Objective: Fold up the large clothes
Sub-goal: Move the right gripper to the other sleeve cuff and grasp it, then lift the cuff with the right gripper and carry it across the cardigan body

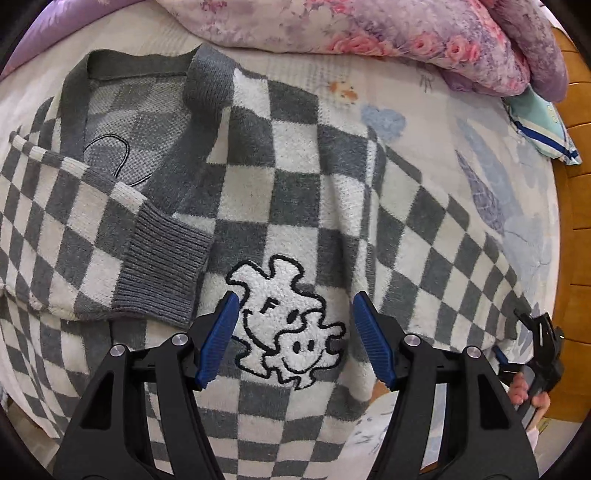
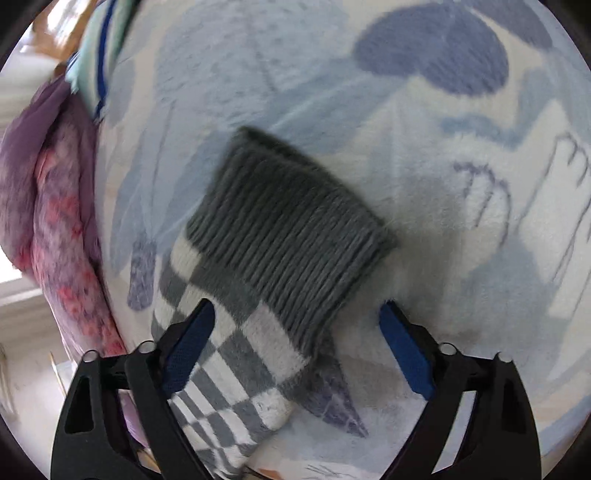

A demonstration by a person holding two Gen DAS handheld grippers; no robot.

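A grey-and-white checked cardigan (image 1: 295, 155) lies spread on the bed, with a white cartoon dog patch (image 1: 288, 325) on its front. Its left sleeve is folded across the body and ends in a grey ribbed cuff (image 1: 159, 266). My left gripper (image 1: 295, 299) hangs open just above the patch, its blue pads on either side of it. In the right wrist view the other sleeve lies flat on the blanket, grey cuff (image 2: 288, 229) pointing away. My right gripper (image 2: 297, 306) is open and straddles that sleeve, its pads apart from the cloth. A hand (image 1: 522, 391) shows at the left wrist view's right edge.
A pale blanket with blue prints (image 1: 480, 184) covers the bed. A pink and purple floral quilt (image 1: 369, 29) is piled along the far side and shows at left as the quilt (image 2: 55, 221). A teal pillow with a blue stripe (image 1: 543, 125) and a wooden bed frame (image 1: 576, 221) lie at the right.
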